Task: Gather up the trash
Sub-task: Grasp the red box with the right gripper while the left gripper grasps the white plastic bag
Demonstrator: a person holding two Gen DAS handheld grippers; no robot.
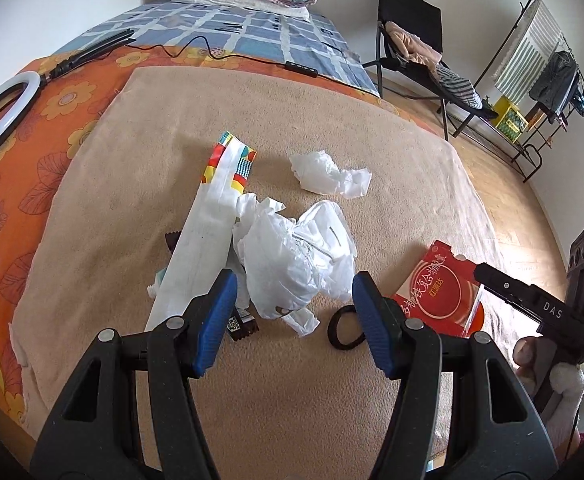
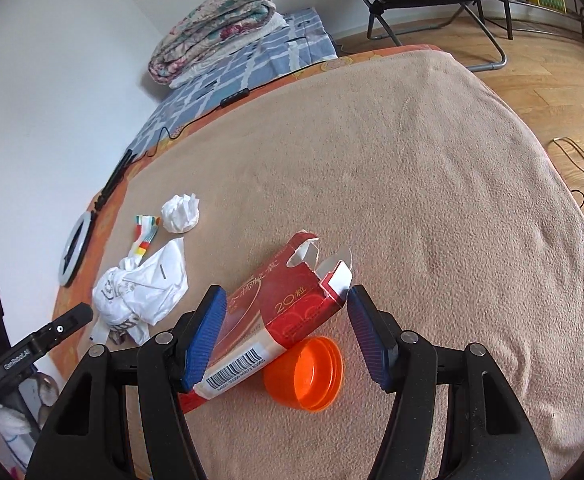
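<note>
1. Progress: judging by the layout, nothing is collected yet. All the trash still lies loose on the beige blanket [image 1: 371, 132], and no bin or bag for collecting is in either view.
2. Left gripper [image 1: 293, 324]: fingers apart, nothing between the blue pads. It hovers over the crumpled white plastic bag [image 1: 303, 256], centre of the left wrist view.
3. Right gripper [image 2: 286, 336]: fingers apart and straddling the torn red carton [image 2: 288, 308], lower centre of the right wrist view. The left pad is close to the carton's side; I can't tell whether it touches. The right pad is clear of it. Not a grip yet.
4. Orange plastic cap [image 2: 303, 374]: lies on its side, tucked against the carton's lower edge, bottom centre of the right view.
5. Still loose in the left view:
   - long white paper bag with colourful end [image 1: 208, 240], left of centre
   - crumpled tissue [image 1: 327, 174], upper centre
   - black rubber ring [image 1: 343, 328], beside the right pad
   - small dark wrapper [image 1: 242, 322], by the left pad
6. Remaining: everything. The likely first picks are the carton (right) and the plastic bag (left).
</note>
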